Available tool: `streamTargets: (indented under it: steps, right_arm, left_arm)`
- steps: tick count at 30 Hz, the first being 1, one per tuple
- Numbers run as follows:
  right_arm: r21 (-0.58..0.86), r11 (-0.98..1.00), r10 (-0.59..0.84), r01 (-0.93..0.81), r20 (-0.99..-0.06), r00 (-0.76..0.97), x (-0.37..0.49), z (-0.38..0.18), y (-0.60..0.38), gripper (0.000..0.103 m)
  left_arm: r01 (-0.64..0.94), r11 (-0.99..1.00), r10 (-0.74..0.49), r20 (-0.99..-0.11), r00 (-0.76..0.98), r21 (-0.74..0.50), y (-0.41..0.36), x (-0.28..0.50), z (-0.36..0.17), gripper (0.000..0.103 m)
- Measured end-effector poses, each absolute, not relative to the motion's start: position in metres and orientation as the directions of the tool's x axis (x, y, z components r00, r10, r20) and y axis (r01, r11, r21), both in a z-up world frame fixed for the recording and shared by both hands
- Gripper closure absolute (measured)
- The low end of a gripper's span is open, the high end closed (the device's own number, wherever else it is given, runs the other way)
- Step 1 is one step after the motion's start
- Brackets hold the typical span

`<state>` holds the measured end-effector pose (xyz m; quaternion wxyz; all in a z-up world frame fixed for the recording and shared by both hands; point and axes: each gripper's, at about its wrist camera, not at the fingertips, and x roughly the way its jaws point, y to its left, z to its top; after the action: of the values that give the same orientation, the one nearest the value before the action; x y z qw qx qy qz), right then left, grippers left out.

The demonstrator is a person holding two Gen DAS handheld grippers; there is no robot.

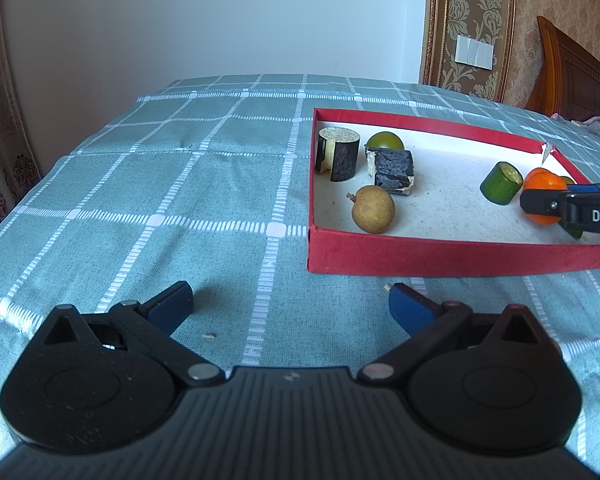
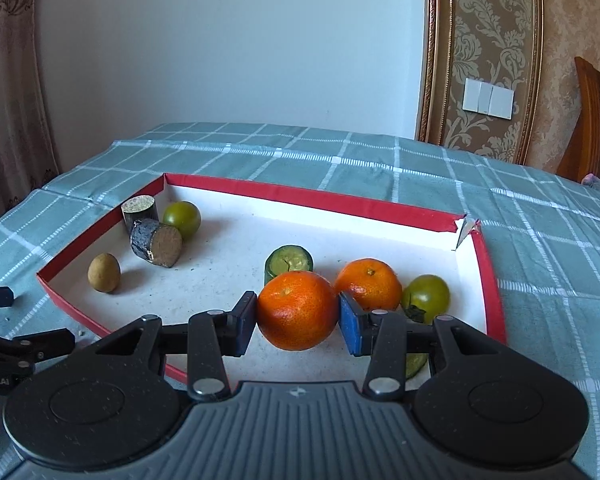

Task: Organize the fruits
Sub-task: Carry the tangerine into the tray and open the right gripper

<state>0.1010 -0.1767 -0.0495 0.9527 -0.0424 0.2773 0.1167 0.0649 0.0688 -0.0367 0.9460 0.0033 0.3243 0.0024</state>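
While jaws pinch the orange, right gripper tilts downward

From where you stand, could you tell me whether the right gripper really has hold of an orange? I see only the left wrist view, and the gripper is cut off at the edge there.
Observer: Yes. The right gripper has its jaws closed on an orange, with one blue pad against each side.
Operator: Thank you. Is there a second orange behind it?
Observer: Yes. A second orange sits just behind and to the right of the held one, inside the red box.
Operator: Is anything else in that corner?
Observer: A round green fruit rests to the right of the second orange, near the box's right wall.
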Motion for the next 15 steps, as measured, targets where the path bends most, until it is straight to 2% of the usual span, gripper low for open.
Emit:
streamTargets:
  steps: [6,15]
  right_arm:
    - [-0.018,0.968,0.195,-0.251,-0.574,0.795,0.1074,-0.0558,-0.175,0.06]
    - [-0.012,0.968,0.201,-0.253,-0.57,0.797,0.1105,-0.0554,-0.1752,0.06]
  left_arm:
    - [-0.002,1.0,0.007,-0.613,0.79,0.008,0.0681,0.0649,-0.0368,0.0]
    - [-0.003,1.0,0.007,-0.613,0.79,0.008,0.0683,0.0648,-0.0367,0.0]
